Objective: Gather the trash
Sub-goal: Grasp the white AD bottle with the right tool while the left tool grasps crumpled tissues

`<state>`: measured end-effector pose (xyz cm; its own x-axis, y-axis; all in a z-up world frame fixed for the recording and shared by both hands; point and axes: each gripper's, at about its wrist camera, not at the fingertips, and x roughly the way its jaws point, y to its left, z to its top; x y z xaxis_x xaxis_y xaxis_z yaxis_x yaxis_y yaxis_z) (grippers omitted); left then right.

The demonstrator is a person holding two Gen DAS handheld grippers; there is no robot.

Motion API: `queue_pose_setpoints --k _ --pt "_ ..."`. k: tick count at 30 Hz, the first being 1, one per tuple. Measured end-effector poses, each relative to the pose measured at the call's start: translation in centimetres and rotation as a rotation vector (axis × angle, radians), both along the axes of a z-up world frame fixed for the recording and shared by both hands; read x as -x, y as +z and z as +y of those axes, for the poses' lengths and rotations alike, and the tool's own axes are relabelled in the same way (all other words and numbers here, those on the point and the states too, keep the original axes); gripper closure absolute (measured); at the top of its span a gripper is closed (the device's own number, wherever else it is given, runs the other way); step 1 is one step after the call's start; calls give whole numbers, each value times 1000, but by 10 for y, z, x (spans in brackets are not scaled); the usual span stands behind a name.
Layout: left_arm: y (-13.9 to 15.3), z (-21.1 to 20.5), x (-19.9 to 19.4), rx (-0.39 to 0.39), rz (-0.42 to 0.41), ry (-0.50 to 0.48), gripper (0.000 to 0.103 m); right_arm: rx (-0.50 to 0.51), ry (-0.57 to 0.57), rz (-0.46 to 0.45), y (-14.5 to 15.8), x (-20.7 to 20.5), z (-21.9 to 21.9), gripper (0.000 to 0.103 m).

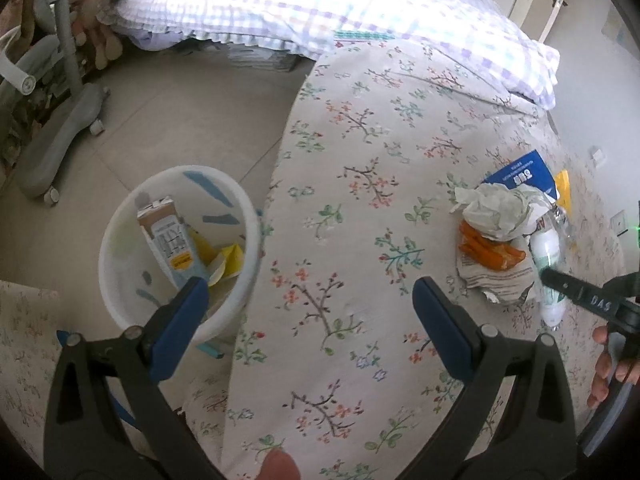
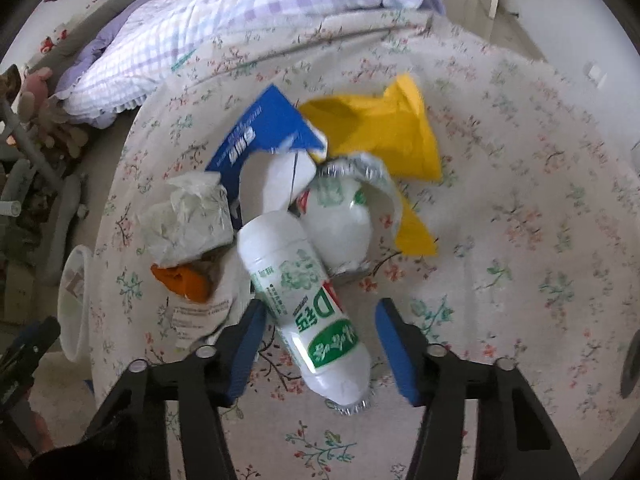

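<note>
Over the flowered bed, right gripper (image 2: pixel 320 340): jaws spread wide, one on each side of the white bottle (image 2: pixel 308 312), neither pad clearly pressing it.
Left gripper (image 1: pixel 310 304): jaws wide apart and holding nothing, one pad over the bucket rim, the other over the bedspread (image 1: pixel 360 200).
White bottle: lying flat on the bedspread, a second white bottle (image 2: pixel 340 224) touching its far end.
Trash pile: crumpled tissue (image 2: pixel 188 216), orange wrapper (image 2: pixel 184 280) and printed paper (image 2: pixel 200 312) just left of the bottle; blue card (image 2: pixel 264 136) and yellow bag (image 2: pixel 380 132) beyond it.
Bucket (image 1: pixel 120 240): on the floor beside the bed, well left of the bottle, holding a carton (image 1: pixel 168 240) and yellow scraps (image 1: pixel 228 260).
</note>
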<state>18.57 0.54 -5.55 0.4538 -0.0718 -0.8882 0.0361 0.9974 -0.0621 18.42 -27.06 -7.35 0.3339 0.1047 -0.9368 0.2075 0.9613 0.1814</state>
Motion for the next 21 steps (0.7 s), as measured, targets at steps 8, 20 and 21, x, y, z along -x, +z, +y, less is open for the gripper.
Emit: queue_pose_setpoints --k 8,20,21 --pt "-2 -40 -12 20 5 -61 2 -10 20 -57 25 17 -13 61" --pt "-8 -113 -30 132 -31 -153 8 -22 -59 -93 49 52 -77 61" --pt "-10 -115 -32 150 -30 -148 9 -24 -69 -90 49 54 -83 61"
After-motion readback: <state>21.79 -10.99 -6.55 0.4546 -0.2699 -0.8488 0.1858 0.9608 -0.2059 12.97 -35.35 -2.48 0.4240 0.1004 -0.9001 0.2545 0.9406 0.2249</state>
